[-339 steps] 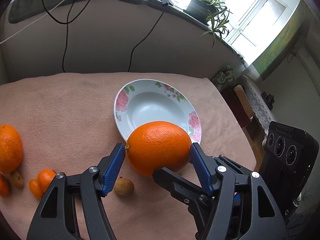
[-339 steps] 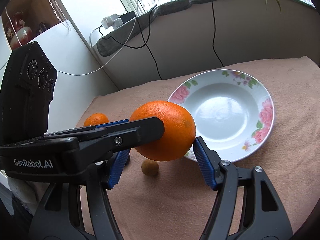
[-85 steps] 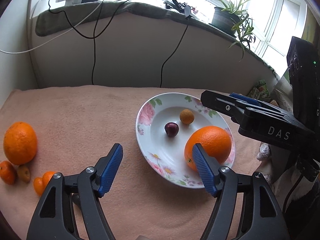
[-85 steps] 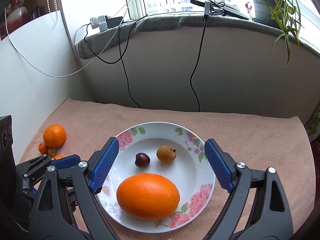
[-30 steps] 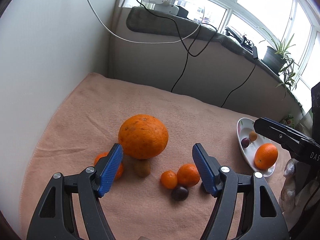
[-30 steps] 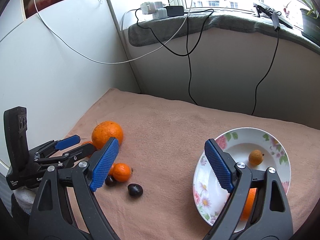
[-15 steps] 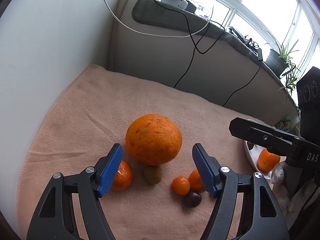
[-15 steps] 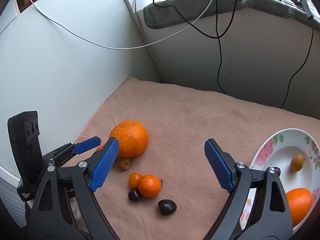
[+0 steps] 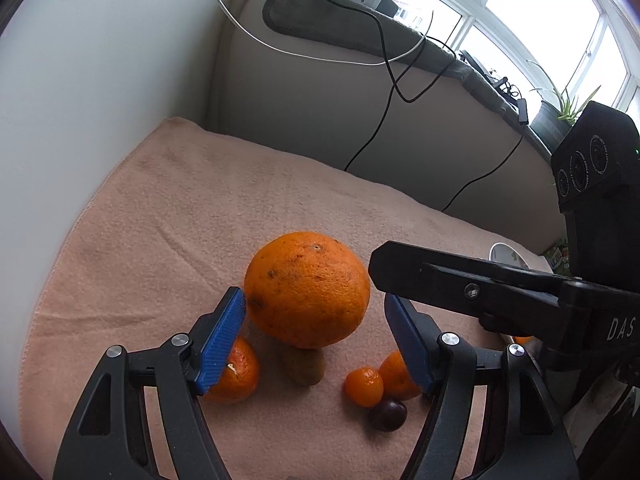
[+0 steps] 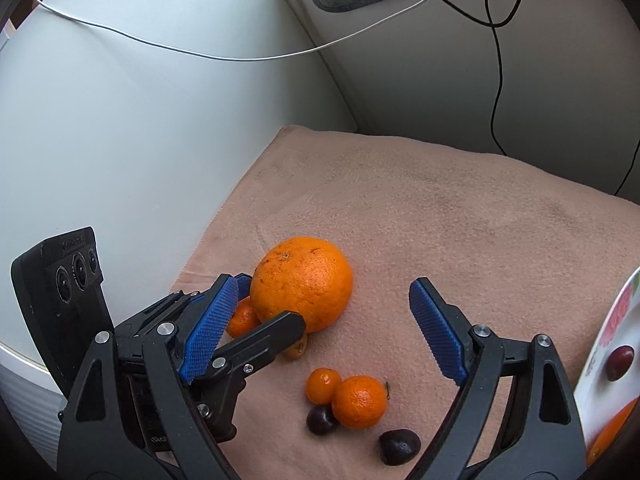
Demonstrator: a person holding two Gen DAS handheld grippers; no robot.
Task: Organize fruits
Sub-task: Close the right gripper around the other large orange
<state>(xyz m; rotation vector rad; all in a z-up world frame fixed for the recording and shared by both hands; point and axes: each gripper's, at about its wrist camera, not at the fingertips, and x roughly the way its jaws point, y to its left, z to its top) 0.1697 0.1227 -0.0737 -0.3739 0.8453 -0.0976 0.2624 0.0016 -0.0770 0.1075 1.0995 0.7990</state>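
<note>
The left gripper [image 9: 316, 340] is spread wide with nothing held, its blue pads [image 9: 222, 340] flanking the large orange [image 9: 307, 289], which sits dead ahead between the fingertips on the peach-coloured cloth [image 9: 180, 220]. The left-hand pad looks to be touching or nearly touching the peel; the other pad stands clear of it, so a plain squeeze along the present line seems all the next move needs. The orange is nearly round, with no long axis to speak of. The right gripper [image 10: 324, 332] is also spread and empty, farther from the orange, so the left hand is the nearer one.

Just below the orange lies a small brownish fruit [image 9: 302, 366], partly covered by it. A mandarin [image 9: 236, 372] is half hidden behind the left pad. Two more small mandarins [image 10: 346, 394] and two dark plums [image 10: 398, 446] lie nearer the right gripper. The flowered plate [image 10: 612, 332] is cut off at the frame edge, showing only a plum and part of an orange.
</note>
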